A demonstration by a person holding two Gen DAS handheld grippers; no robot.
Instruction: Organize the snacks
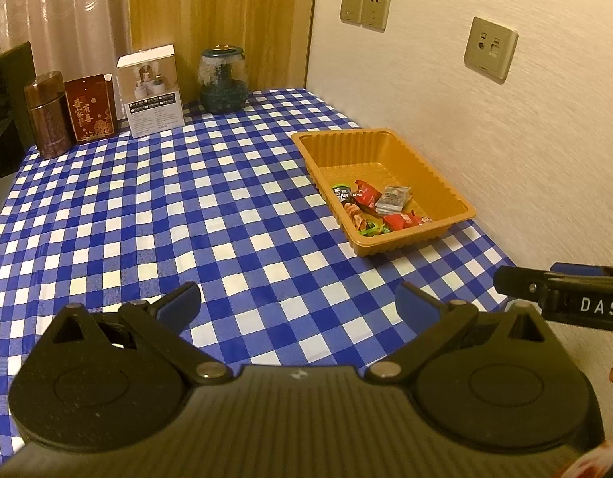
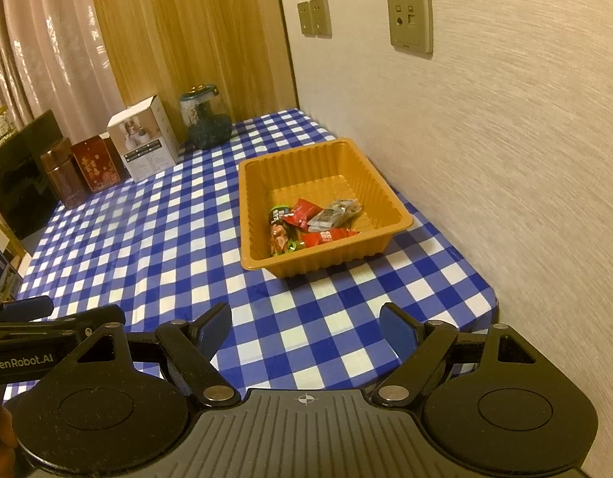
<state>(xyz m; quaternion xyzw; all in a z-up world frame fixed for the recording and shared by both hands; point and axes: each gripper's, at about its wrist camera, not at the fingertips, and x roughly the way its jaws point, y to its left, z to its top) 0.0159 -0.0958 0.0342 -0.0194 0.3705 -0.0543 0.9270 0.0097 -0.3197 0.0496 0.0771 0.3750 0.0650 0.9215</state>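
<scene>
From the left wrist view, the left tool [image 1: 298,298] hovers low over the counter [image 1: 147,215], which wears a blue and white checked cloth. Its two blue-padded fingers [image 1: 179,306] stand wide apart with nothing between them, and they point toward the orange tray [image 1: 458,203]. The tray sits ahead and to the right of the tool, close beside the wall. The snacks [image 1: 370,207] lie gathered in the tray's near end: red wrappers, a grey packet, a dark-and-green stick pack. Part of the right tool [image 1: 561,290] enters at the right edge of this view, level with the left tool's fingertips, seen side-on, so its state is not readable here. Beyond the tray, along the far edge of the counter, stand a glass jar [image 1: 222,81], a white box [image 1: 153,91], a red box [image 1: 91,107] and a brown canister [image 1: 47,113].

From the right wrist view, the right tool [image 2: 306,330] is held over the counter's [image 2: 147,239] near edge, its fingers [image 2: 398,330] likewise spread apart and holding nothing. The orange tray [image 2: 250,215] lies straight ahead of it, well apart from the fingertips, with the snacks [image 2: 310,223] in the half nearer the tool. The left tool [image 2: 59,318] shows at the left edge, beside the right one. The glass jar [image 2: 205,119], white box [image 2: 145,139], red box [image 2: 95,167] and brown canister [image 2: 63,177] line up beyond the tray to its left.
</scene>
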